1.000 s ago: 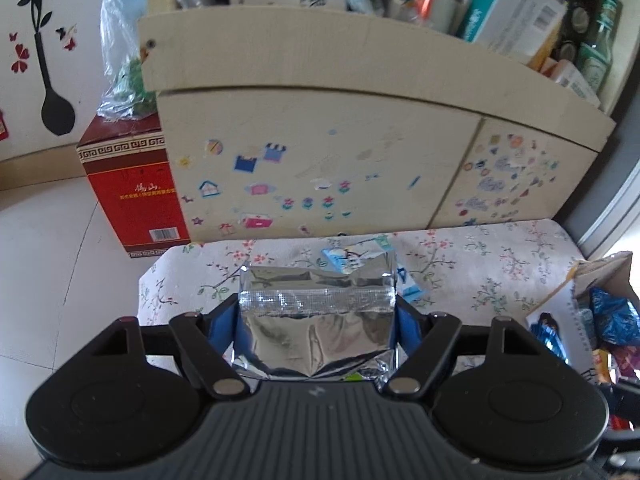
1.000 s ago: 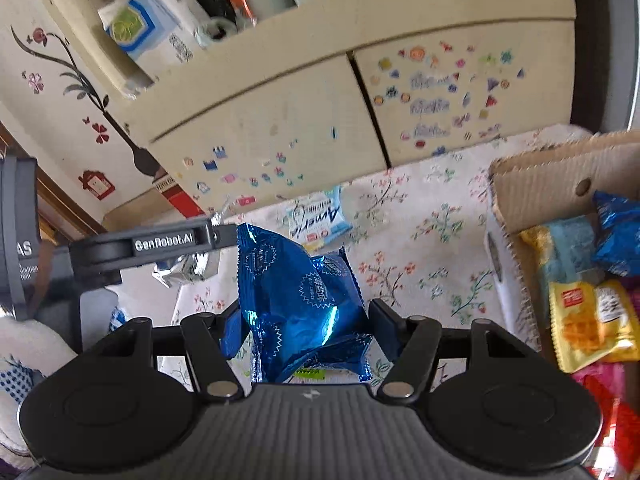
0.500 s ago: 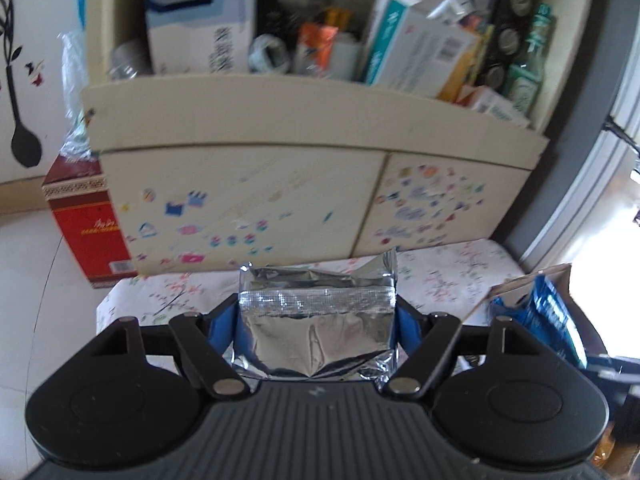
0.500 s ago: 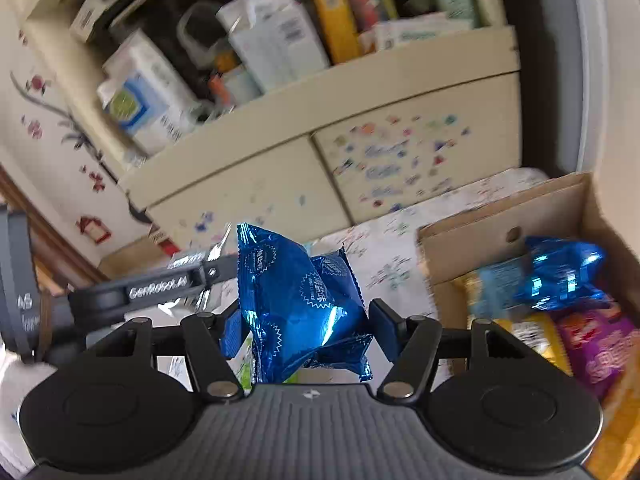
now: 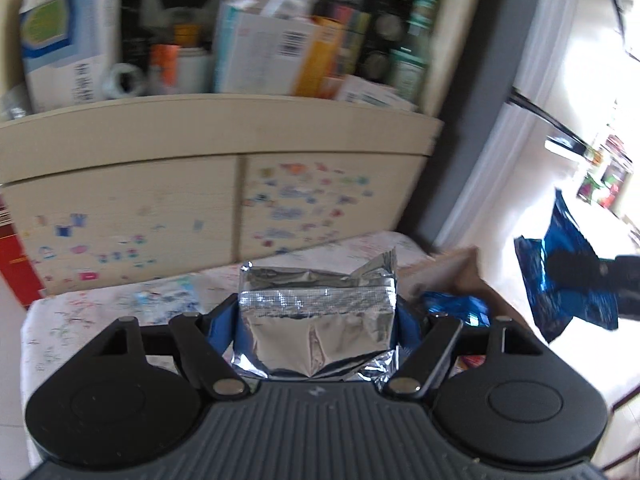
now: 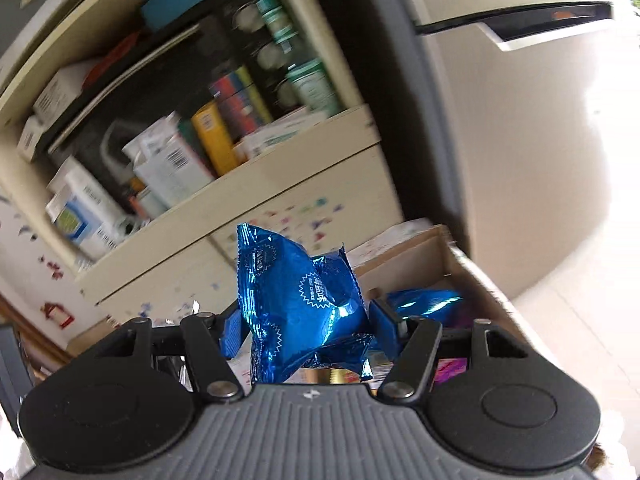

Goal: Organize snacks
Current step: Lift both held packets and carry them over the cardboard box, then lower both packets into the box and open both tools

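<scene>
cardboard box [image 6: 472, 264] holds a blue packet [image 6: 424, 302]; left gripper [image 5: 316, 316] jaws clamp a silver packet [image 5: 316, 328], right gripper [image 6: 308, 324] jaws clamp a blue snack bag [image 6: 296, 304].

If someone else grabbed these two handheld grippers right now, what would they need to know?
Left gripper: shut on a silver foil snack pack, held above the floral-cloth table.
Right gripper: shut on a blue foil snack bag, held near the cardboard box.
Done: another blue snack already lies in the box.
Left: drop both packs into the box, then look for leftover snacks on the table.
</scene>
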Demonstrator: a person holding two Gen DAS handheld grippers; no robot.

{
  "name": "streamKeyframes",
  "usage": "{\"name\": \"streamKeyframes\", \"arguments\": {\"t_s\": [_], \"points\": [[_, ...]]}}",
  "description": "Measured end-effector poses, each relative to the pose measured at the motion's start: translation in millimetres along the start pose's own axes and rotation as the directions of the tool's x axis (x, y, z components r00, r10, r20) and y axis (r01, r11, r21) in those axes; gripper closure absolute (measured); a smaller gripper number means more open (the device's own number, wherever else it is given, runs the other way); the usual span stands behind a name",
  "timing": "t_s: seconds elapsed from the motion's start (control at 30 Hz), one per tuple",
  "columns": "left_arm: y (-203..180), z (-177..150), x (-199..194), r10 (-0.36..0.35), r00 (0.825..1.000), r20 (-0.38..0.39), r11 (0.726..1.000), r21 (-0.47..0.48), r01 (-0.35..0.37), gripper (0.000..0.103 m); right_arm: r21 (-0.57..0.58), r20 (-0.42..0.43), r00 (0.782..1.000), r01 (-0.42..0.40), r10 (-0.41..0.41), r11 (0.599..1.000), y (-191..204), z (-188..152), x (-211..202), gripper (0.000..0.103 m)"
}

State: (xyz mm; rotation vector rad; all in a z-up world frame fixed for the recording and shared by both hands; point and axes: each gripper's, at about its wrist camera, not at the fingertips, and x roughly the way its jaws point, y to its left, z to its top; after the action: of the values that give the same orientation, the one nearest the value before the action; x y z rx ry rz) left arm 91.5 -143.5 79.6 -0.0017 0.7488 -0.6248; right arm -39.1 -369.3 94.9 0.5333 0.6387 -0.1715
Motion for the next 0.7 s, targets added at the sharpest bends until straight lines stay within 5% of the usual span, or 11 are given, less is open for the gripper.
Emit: {"name": "streamKeyframes", "arguments": {"t_s": [0.7], "points": [[-103.2, -32.0, 30.3, -0.237, 0.967, -0.087, 0.957, 0.148, 0.248, 0.024, 0.119, -0.009, 0.989, 0.145, -0.145, 0.982, -45.0, -1.6, -14.9, 0.032]]}}
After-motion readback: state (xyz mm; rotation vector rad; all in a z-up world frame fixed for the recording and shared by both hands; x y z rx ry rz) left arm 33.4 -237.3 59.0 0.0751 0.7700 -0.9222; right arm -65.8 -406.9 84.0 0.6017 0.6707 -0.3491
